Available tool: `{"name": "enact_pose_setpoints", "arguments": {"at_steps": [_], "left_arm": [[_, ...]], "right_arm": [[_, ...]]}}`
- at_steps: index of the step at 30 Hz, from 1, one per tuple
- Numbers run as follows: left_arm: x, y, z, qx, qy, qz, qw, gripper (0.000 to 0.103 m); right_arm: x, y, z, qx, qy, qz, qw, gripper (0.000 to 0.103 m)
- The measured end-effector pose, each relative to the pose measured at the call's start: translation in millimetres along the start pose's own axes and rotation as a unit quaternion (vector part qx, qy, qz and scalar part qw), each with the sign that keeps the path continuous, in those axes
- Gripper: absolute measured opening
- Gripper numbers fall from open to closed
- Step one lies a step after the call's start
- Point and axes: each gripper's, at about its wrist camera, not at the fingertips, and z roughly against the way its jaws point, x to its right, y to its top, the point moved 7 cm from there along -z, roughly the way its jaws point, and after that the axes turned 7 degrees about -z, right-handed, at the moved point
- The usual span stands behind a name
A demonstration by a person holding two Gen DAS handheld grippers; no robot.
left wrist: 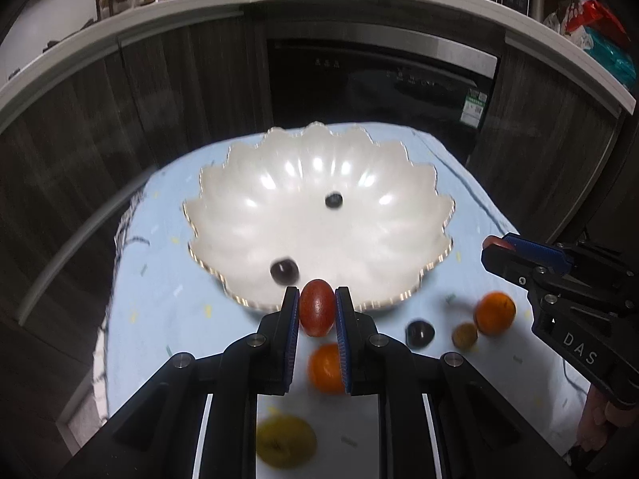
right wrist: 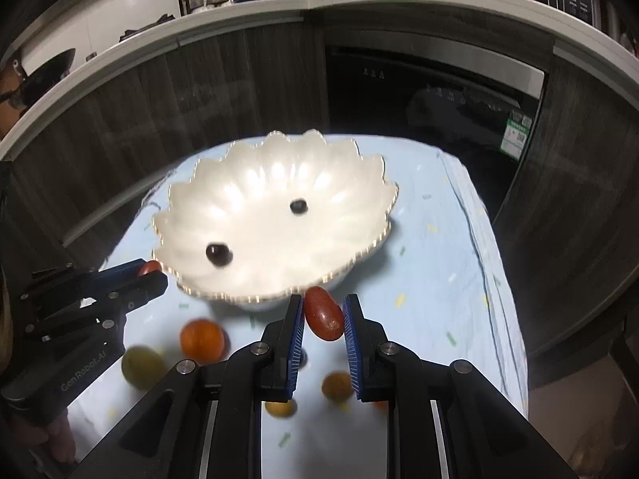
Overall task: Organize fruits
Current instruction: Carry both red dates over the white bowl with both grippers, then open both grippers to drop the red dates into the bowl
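Note:
A white scalloped bowl (left wrist: 403,215) (right wrist: 351,183) stands on the blue cloth with two dark grapes (left wrist: 334,200) (right wrist: 219,254) inside. My left gripper (left wrist: 317,299) is shut on a red oval fruit (left wrist: 316,308) just short of the bowl's near rim. My right gripper (right wrist: 322,307) is shut on another red oval fruit (right wrist: 324,314), tilted between the pads, also near the rim. Each gripper shows from the side in the other's view, the right gripper (left wrist: 495,245) and the left gripper (right wrist: 153,271), with a red fruit at its tip. Oranges (left wrist: 494,313) (right wrist: 201,340) lie loose on the cloth.
On the cloth lie a dark grape (left wrist: 420,333), a small brownish fruit (left wrist: 464,335), a second orange (left wrist: 325,368), a yellow-green fruit (left wrist: 285,441) (right wrist: 141,365) and small orange fruits (right wrist: 337,386). Dark cabinets and an oven (left wrist: 379,92) stand behind the table. A hand (left wrist: 599,411) holds the right gripper.

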Motion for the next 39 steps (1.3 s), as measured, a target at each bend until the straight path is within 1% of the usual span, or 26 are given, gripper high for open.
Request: {"name": "enact_pose_setpoints", "arguments": {"at_steps": [2,7,15,20,23,30,36,39], "left_arm": [[-4,8,-2,0.007,0.005,-0.004,1.0000,0.019],[-13,21,-9,0.008,0.011,-0.011,0.9998,0.019],[-17,28,-20,0.003,0.013,-0.010,0.9999,0.019],[-16,31,-34,0.000,0.009,-0.010,0.9999,0.019],[-15,31,-45,-0.010,0.000,-0.005,0.9999,0.019],[-10,29,-62,-0.023,-0.002,-0.014,0.9996,0.019],[-14,24,-73,-0.040,-0.006,-0.003,0.9992,0.019],[-17,23,-75,-0.042,-0.005,0.001,0.9991,0.019]], "right_arm": [[-1,11,-1,0.007,0.001,-0.001,1.000,0.021],[-2,32,-3,0.022,-0.001,-0.001,1.000,0.021],[-5,50,-17,0.028,0.001,0.000,1.000,0.021],[-2,54,-34,0.017,0.001,0.003,1.000,0.021],[1,55,-46,0.007,0.002,0.002,1.000,0.021],[5,60,-67,-0.009,0.008,-0.004,1.000,0.021],[2,57,-83,-0.028,0.015,-0.006,0.999,0.021],[0,56,-88,-0.037,0.020,-0.003,0.999,0.022]]}}
